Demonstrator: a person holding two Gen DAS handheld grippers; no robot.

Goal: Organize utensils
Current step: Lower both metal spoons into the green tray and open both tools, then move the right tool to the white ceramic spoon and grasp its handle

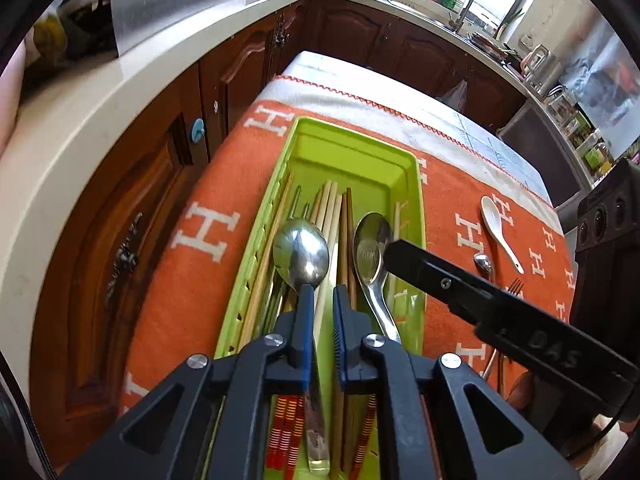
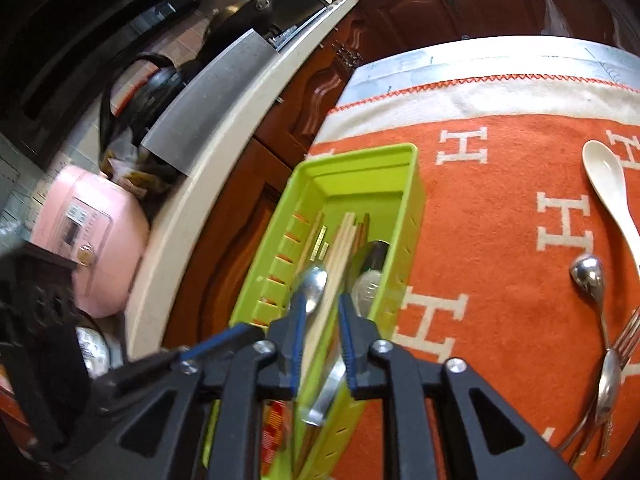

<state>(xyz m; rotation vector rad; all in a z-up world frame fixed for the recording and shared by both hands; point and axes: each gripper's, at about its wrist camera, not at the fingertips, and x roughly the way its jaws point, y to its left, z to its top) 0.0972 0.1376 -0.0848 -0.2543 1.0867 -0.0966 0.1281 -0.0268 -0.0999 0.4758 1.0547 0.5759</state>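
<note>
A green tray [image 1: 414, 184] lies on an orange cloth [image 1: 192, 288] and holds wooden chopsticks [image 1: 332, 216] lying lengthwise, with two steel spoons [image 1: 301, 250] on top. The left gripper [image 1: 320, 294] hangs over the tray, jaws slightly parted; one pad touches the neck of the nearer spoon, which lies loose. The right gripper [image 2: 320, 312] is also over the tray, jaws a little apart with nothing pinched between them. On the cloth beside the tray lie a white spoon [image 2: 612, 196], a small steel spoon [image 2: 588, 276] and a fork [image 2: 628, 332].
</note>
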